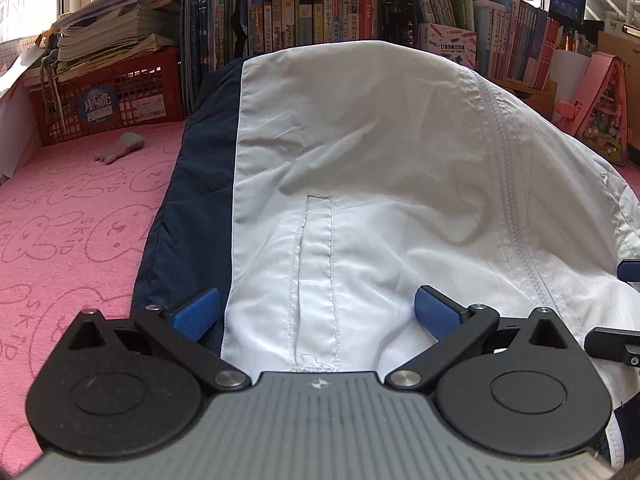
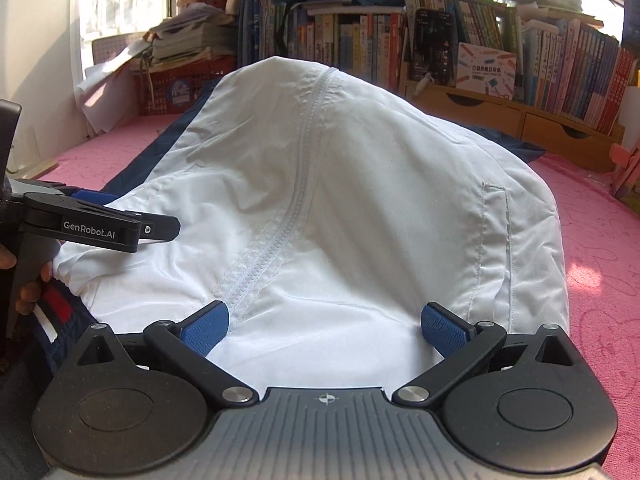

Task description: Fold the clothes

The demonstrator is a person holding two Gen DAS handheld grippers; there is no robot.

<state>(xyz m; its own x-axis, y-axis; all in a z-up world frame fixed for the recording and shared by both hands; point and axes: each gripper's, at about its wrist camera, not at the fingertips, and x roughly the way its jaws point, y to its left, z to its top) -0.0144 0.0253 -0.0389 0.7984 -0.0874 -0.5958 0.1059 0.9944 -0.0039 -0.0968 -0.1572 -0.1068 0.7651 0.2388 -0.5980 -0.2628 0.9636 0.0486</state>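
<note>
A white jacket (image 1: 380, 152) with a navy side panel (image 1: 200, 184) and a white zipper (image 1: 508, 184) lies spread on the pink mat (image 1: 72, 216). My left gripper (image 1: 316, 314) is open at the near hem, and the pocket seam runs between its blue pads (image 1: 196, 316). In the right wrist view the same jacket (image 2: 360, 184) bulges upward. My right gripper (image 2: 325, 327) is open over the near hem, right of the zipper (image 2: 296, 200). The left gripper (image 2: 100, 226) shows at the left edge, held by a hand (image 2: 28, 292). A red, white and navy striped band (image 2: 52, 312) lies below it.
Bookshelves (image 1: 320, 12) line the back. A red crate (image 1: 120, 96) stacked with papers stands at the back left, and a small grey toy (image 1: 120, 148) lies on the mat before it. A pink toy house (image 1: 604, 112) and wooden drawers (image 2: 520, 120) stand at the right.
</note>
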